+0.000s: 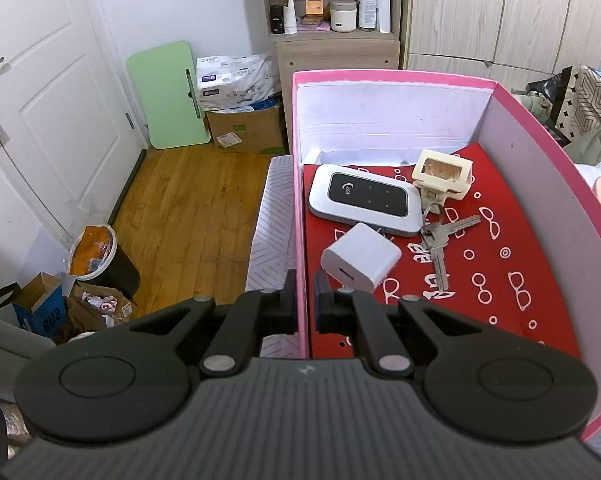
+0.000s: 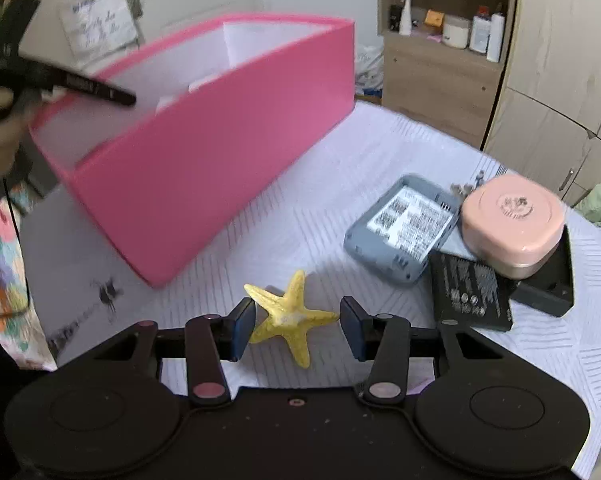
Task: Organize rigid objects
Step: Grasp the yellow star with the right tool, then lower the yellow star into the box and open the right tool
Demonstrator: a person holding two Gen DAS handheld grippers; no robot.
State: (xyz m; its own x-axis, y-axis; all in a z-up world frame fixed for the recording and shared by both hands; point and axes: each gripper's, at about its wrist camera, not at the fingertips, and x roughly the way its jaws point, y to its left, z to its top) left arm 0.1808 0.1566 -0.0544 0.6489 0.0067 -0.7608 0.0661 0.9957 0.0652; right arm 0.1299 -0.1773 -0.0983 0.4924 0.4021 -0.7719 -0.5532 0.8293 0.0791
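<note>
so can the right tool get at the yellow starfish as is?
Probably yes. The right tool is open with the yellow starfish lying between its fingers on the white cloth, nothing on top of it. The pink box and the black battery sit off to either side.

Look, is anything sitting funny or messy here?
Yes. The pink box sits tilted, one side lifted off the bed, with the left gripper pinching its wall. Beside it, a pink case is piled crookedly on a black block.
</note>
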